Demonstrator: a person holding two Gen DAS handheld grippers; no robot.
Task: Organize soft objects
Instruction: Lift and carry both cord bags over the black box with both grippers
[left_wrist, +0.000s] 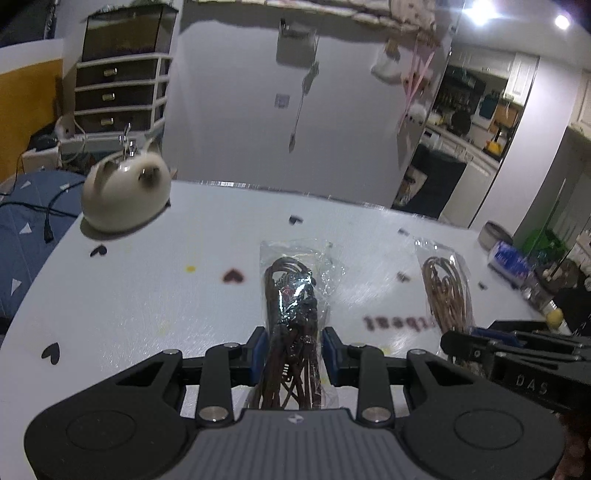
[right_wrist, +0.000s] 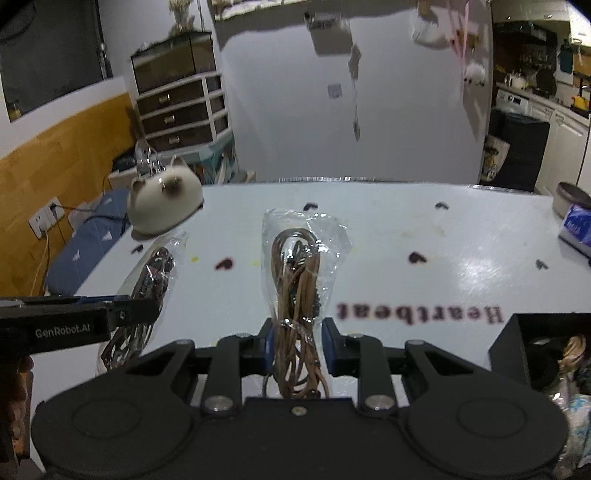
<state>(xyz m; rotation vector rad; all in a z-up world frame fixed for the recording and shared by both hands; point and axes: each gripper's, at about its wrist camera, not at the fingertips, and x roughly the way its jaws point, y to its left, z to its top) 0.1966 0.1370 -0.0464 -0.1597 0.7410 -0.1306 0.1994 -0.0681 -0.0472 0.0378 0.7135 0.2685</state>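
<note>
Clearly both tools are loaded: the left gripper (left_wrist: 294, 354) is clamped narrow on a clear bag of dark brown cord (left_wrist: 293, 295), and the right gripper (right_wrist: 298, 345) is pinched on a clear bag of tan cord (right_wrist: 297, 280). Each bag sticks out forward past its blue pads, above the white table (right_wrist: 424, 236) — the two side by side, near but apart. Ahead of them the tabletop is mostly bare, marked only with small hearts and the word "Heartbeat" (right_wrist: 419, 314). At the far left corner, right by the edge, sits a cream cat-shaped holder (left_wrist: 125, 195). Along the right edge are a blue-and-white pack (right_wrist: 576, 227) and a round tin (right_wrist: 570, 192). A black bin (right_wrist: 546, 350) stands at the near right — something soft lies inside.
</note>
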